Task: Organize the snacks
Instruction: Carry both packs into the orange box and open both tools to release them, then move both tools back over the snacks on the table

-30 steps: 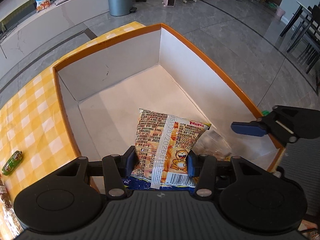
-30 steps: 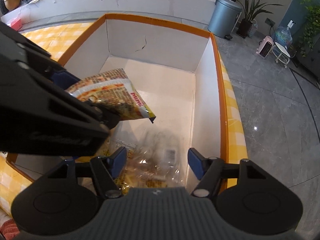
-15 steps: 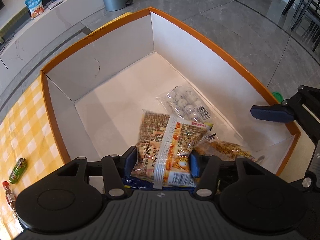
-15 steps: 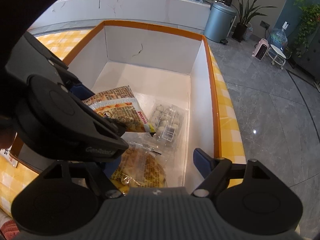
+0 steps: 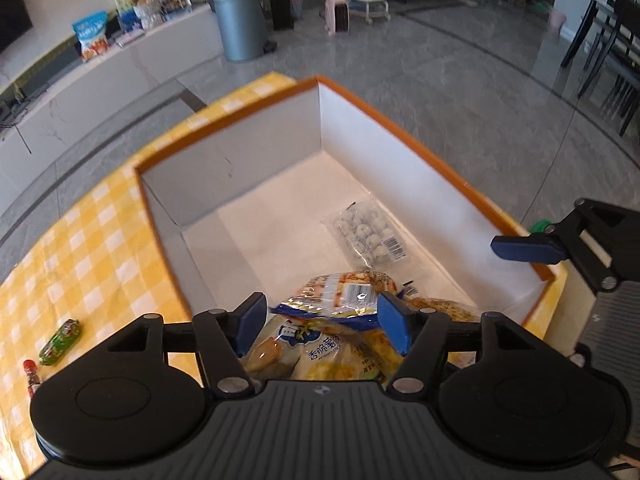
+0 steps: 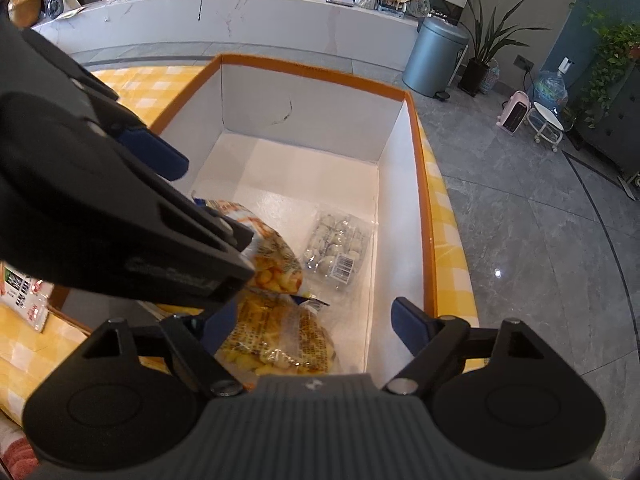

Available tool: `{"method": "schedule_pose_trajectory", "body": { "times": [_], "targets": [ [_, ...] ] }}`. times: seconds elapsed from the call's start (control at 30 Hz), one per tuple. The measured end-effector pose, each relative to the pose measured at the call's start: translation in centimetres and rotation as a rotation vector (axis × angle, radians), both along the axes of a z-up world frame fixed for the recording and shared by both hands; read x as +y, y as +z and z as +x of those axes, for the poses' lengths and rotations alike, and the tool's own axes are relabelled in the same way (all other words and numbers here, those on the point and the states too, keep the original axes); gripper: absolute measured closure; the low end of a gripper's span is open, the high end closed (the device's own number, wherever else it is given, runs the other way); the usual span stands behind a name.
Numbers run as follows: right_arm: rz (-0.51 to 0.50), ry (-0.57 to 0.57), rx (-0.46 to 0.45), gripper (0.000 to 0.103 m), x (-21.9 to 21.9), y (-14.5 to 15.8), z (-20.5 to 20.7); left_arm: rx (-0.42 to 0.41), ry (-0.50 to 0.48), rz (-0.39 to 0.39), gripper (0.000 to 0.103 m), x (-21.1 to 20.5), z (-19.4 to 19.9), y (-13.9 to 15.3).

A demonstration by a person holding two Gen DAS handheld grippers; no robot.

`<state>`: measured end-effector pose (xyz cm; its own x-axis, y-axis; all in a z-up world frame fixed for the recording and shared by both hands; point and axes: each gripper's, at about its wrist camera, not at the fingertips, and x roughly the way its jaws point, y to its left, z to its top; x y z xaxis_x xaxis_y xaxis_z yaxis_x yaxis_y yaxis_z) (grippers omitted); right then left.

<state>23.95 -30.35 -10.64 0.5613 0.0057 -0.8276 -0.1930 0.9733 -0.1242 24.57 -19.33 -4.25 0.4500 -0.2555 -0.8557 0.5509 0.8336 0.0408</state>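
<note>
An orange-rimmed white box (image 5: 420,152) stands on the yellow checked cloth. My left gripper (image 5: 322,324) hangs over its near end, jaws opening. The yellow chip bag (image 5: 332,332) lies loose below, between the pads and touching neither. My right gripper (image 6: 316,324) is beside it, jaws opening too. A clear bag of yellow snacks (image 6: 280,340) rests on the box floor under it, unpressed. A clear pack of white balls (image 5: 368,236) lies further in by the right wall. From the right wrist, the left gripper's body hides part of the chip bag (image 6: 276,260).
On the cloth left of the box lie a green wrapped candy (image 5: 60,340) and a small red packet (image 5: 32,372). A printed packet (image 6: 24,300) lies at the left. The table ends just past the box; grey floor and a trash can (image 5: 240,24) are beyond.
Both grippers opened. The chip bag slipped from the left pads and turned face up as that gripper rose. The right gripper's clear bag dropped to the box floor.
</note>
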Motion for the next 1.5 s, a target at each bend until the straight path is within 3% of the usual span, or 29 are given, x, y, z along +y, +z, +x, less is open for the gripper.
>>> {"method": "schedule_pose_trajectory", "body": {
  "times": [0.33, 0.47, 0.77, 1.0, 1.17, 1.5],
  "targets": [
    [0.06, -0.08, -0.111, 0.018, 1.7, 1.9, -3.0, -0.115, 0.125, -0.129, 0.028, 5.2, -4.0, 4.3],
    [0.153, -0.125, -0.176, 0.018, 2.4, 3.0, -4.8, -0.16, 0.19, -0.174, 0.028, 7.7, -5.8, 5.7],
    [0.345, -0.17, -0.277, 0.017, 5.0, 5.2, -7.6, -0.179, 0.38, -0.262, 0.028, 14.5, -9.2, 7.1],
    [0.371, -0.133, -0.377, 0.018, 8.7, 5.6, -10.0, -0.183, 0.482, -0.245, 0.028, 19.5, -12.4, 6.0],
    [0.372, -0.093, -0.391, 0.019, 10.8, 4.7, -11.1, -0.151, 0.559, -0.266, 0.028, 23.0, -13.7, 4.6],
    [0.334, 0.048, -0.445, 0.023, 15.5, 2.8, -12.6, -0.155, 0.568, -0.228, 0.028, 26.8, -15.1, 1.6]
  ]
}}
